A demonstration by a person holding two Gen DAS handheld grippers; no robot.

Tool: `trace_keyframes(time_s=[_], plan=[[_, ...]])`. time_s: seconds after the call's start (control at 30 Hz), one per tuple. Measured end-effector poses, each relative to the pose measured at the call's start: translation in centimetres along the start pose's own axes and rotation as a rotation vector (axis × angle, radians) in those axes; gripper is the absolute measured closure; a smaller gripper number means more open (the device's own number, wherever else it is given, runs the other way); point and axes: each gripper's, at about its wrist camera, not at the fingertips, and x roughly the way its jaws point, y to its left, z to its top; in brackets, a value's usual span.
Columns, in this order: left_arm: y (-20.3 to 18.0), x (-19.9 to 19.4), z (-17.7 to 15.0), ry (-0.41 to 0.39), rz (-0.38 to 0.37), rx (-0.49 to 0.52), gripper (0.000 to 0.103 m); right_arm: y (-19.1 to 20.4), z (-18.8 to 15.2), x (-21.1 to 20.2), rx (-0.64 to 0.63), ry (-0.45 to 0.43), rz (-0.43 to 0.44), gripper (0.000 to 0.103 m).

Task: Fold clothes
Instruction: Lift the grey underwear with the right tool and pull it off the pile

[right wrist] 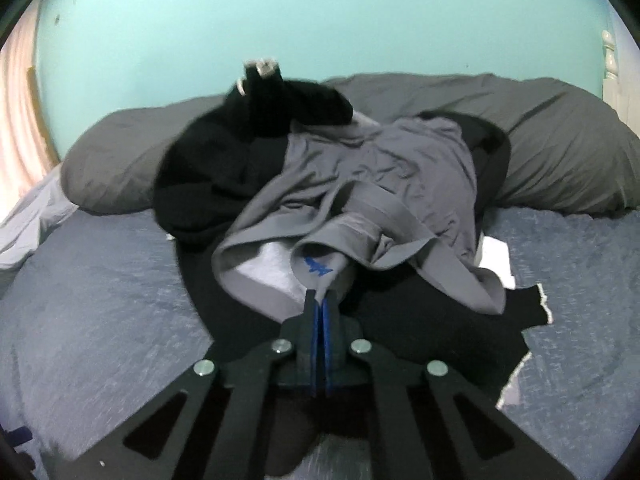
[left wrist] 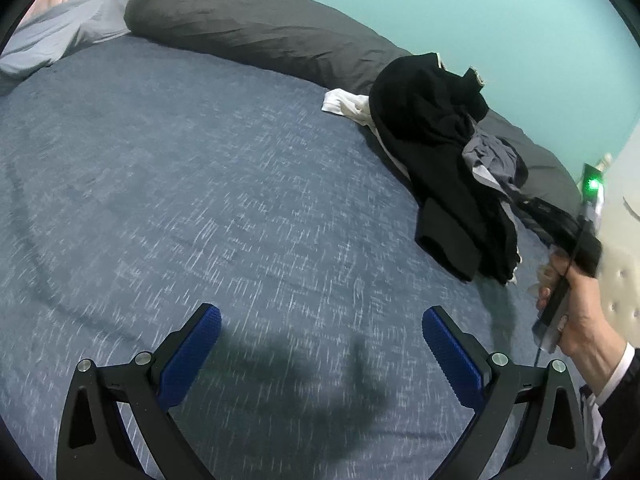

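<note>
Flecked blue bedspread (left wrist: 200, 180), charcoal pillow (left wrist: 248, 24), black garment (left wrist: 432, 128), grey shirt (right wrist: 384, 176), turquoise wall (right wrist: 280, 20).

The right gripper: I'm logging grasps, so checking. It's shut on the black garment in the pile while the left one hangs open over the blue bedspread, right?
Not quite. The right gripper is shut on the grey garment, not the black one, as the right wrist view shows. The left gripper does hang open over the blue bedspread.

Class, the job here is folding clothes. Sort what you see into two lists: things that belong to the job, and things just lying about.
Belong to the job:
grey garment, pinched in the shut right tool
black garment
white garment
open left tool

Just lying about:
dark pillow
bed cover
pale sheet
</note>
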Motion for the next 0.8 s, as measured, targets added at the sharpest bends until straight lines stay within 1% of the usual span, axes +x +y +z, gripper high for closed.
trace_keyframes(time_s=[0.1, 0.2, 0.33, 0.43, 0.53, 0.6, 0.7, 0.73, 0.8], plan=[[0.0, -2.4, -1.1, -0.023, 0.004, -0.002, 0.0, 0.0, -0.3, -4.0, 0.004, -0.043, 0.032, 0.102], [-0.4, -4.6, -2.5, -0.03, -0.003, -0.003, 0.0, 0.0, -0.3, -8.3, 0.007, -0.083, 0.059, 0.102], [-1.0, -7.9, -4.4, -0.044, -0.013, 0.005, 0.0, 0.4, -0.7, -14.0, 0.001, -0.114, 0.094, 0.102], [-1.6, -11.7, -6.1, -0.067, -0.028, 0.005, 0.0, 0.6, -1.3, -19.1, 0.01, -0.138, 0.127, 0.102], [-1.9, -15.5, -8.1, -0.094, -0.033, 0.018, 0.0, 1.2, -2.3, -25.2, 0.007, -0.165, 0.159, 0.102], [-2.1, -17.8, -10.0, -0.083, -0.03, 0.019, 0.0, 1.8, -3.2, -29.1, -0.006, -0.169, 0.174, 0.102], [-2.5, -20.9, -12.6, -0.056, -0.013, 0.027, 0.0, 3.0, -4.9, -34.8, -0.037, -0.153, 0.197, 0.102], [-2.7, -21.8, -13.5, -0.043, -0.008, 0.026, 0.0, 3.2, -5.6, -36.7, -0.032, -0.152, 0.208, 0.102], [-3.1, -23.4, -15.0, -0.027, -0.023, 0.021, 0.0, 3.5, -6.8, -40.3, -0.004, -0.15, 0.24, 0.102]])
